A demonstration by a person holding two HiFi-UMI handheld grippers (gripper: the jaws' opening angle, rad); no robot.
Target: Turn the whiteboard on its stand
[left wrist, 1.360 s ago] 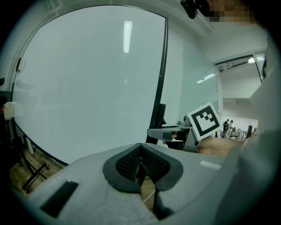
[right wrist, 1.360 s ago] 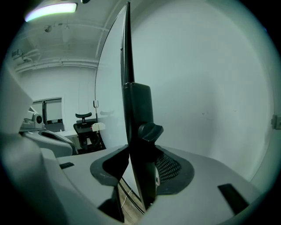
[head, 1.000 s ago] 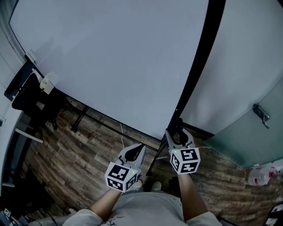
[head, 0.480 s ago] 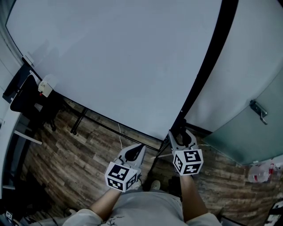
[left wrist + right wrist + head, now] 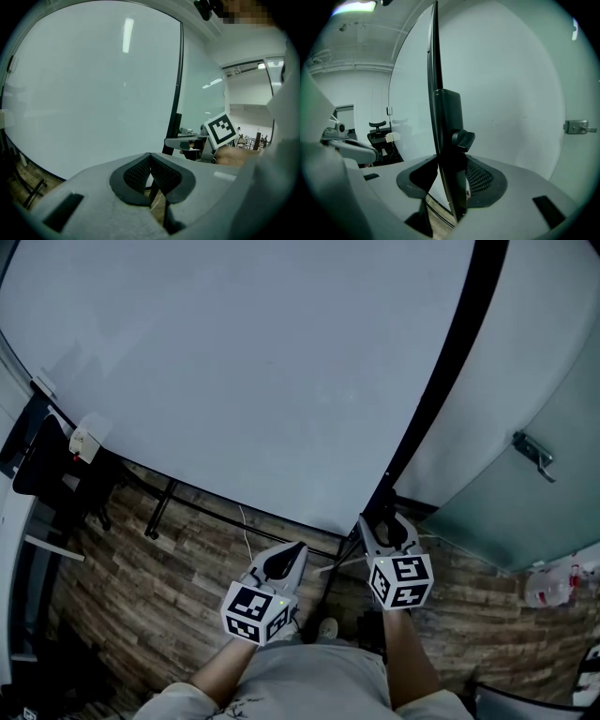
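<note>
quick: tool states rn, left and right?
Left tool: closed, nothing between its jaws.
Right tool: closed on the black whiteboard frame.

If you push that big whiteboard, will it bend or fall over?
The whiteboard looks flat and hard, so it probably stays stiff. It is wide, so likely heavy. The right gripper grips its black post by a knob, so it may swing there rather than tip.
</note>
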